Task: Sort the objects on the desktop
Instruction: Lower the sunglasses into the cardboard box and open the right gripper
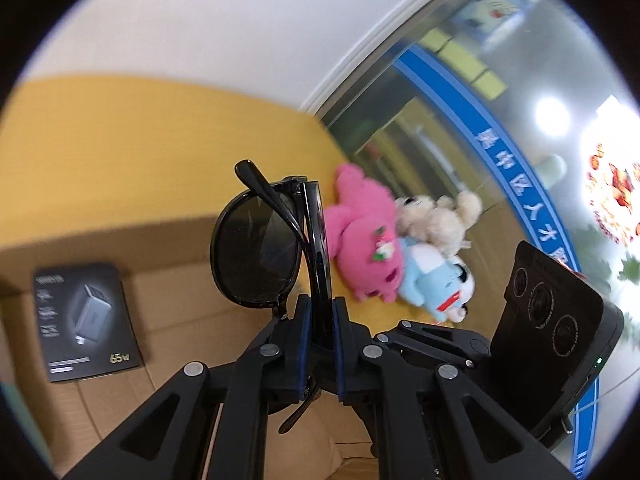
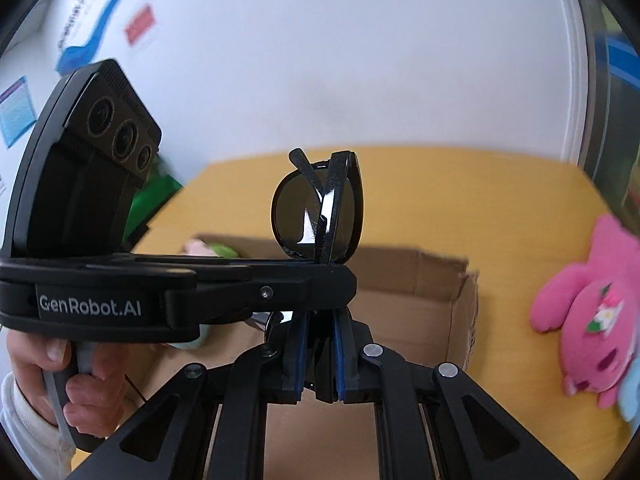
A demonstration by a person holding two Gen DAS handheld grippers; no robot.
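Both claws are closed on one pair of folded black sunglasses (image 1: 276,248): the left gripper (image 1: 320,320) pinches the frame between its blue-lined pads so the lenses stand upright above the fingertips, and the right gripper (image 2: 318,340) clamps the same glasses from the other side, the left one crossing just in front of it. The glasses hang above an open cardboard box (image 1: 180,308), where a black charger package (image 1: 86,320) lies flat on the floor to the left. To the right, on the yellow table (image 1: 120,140), lie a pink plush toy (image 1: 364,236), a cream plush (image 1: 436,216) and a light-blue plush (image 1: 432,280), bunched together and touching.
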